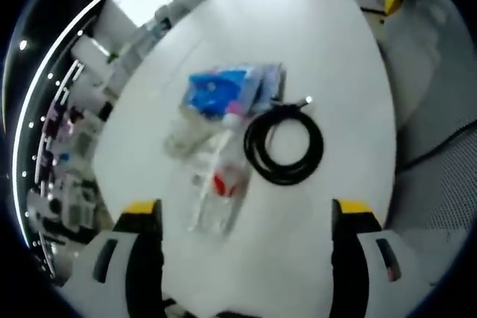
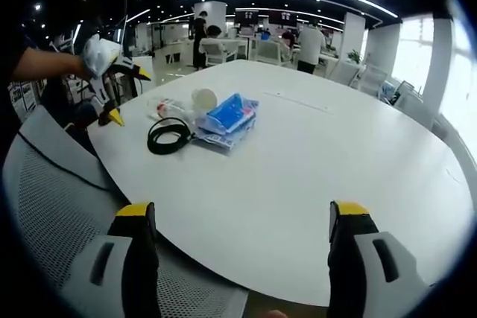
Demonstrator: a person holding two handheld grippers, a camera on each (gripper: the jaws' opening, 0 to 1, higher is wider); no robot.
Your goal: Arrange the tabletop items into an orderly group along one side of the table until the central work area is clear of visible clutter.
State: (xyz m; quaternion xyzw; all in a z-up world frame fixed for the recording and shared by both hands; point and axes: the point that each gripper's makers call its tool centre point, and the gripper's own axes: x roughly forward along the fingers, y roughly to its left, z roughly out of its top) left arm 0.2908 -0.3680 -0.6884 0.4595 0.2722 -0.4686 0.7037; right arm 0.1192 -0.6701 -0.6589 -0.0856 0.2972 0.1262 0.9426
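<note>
Your left gripper (image 1: 247,217) hangs above the white table (image 1: 328,57), its two yellow-tipped jaws spread wide with nothing between them. Just beyond the jaws, in the left gripper view, lies a clear plastic packet (image 1: 216,195) with a red mark on it, nearer the left jaw than the right. To its right sits a coiled black cable (image 1: 284,147), close beside the packet and touching or nearly touching the far bundle. Farther off, a blue package (image 1: 220,93) rests on a clear-wrapped pack (image 1: 270,83), and a pale crumpled wrapper (image 1: 182,135) lies at the packet's left; what it holds is too blurred to tell. All of these sit together as one cluster. Your right gripper (image 2: 242,217) is held low at the near edge of the table (image 2: 335,154), jaws likewise wide apart and holding nothing, with a grey mesh chair back (image 2: 52,184) just below and to its left. From there the same cluster shows at the far left of the table: the cable (image 2: 168,136) nearest, the blue package (image 2: 227,115) just right of it, and a small white round thing (image 2: 203,98) behind. Your other gripper (image 2: 112,80) hovers over that left edge, held in a gloved hand (image 2: 98,53). Well beyond the table, people (image 2: 309,42) stand and sit among desks.
</note>
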